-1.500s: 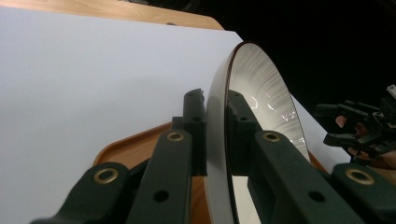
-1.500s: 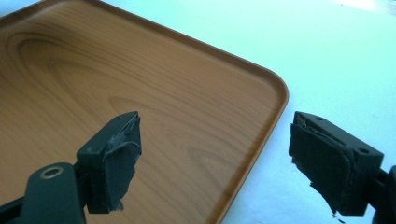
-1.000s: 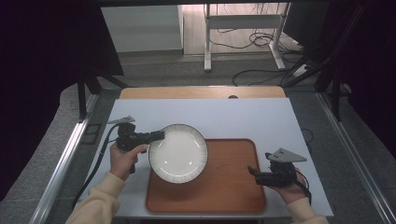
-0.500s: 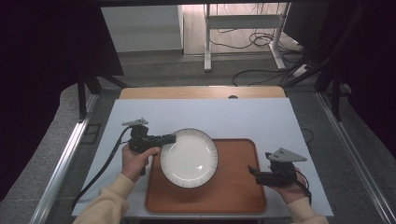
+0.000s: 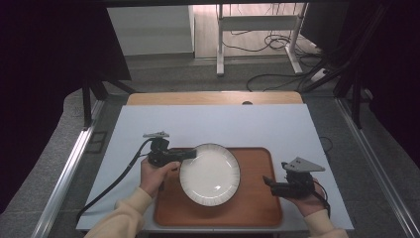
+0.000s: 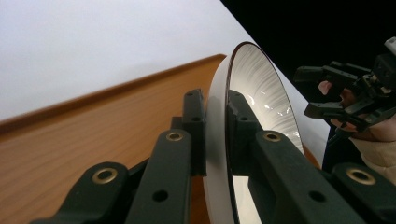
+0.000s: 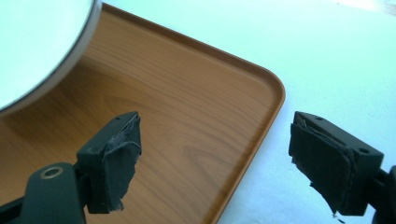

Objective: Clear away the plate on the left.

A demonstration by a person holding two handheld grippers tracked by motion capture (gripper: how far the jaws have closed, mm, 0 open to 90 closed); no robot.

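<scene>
gripping white plate (image 5: 210, 174) by its left rim, left gripper (image 5: 190, 154) is seen at left, jaws clamped on rim edge. plate is carried over wooden tray (image 5: 257, 208), on tray's left half. tray is set on white table (image 5: 218, 124). right gripper (image 5: 268, 181) is held at tray's right edge, jaws spread wide, nothing between them.

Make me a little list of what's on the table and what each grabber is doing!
plate: white, over the tray, its rim pinched
tray: brown wood, on the table
left hand-held gripper: shut on the plate's rim
right hand-held gripper: open, holds nothing, at the tray's right edge
</scene>
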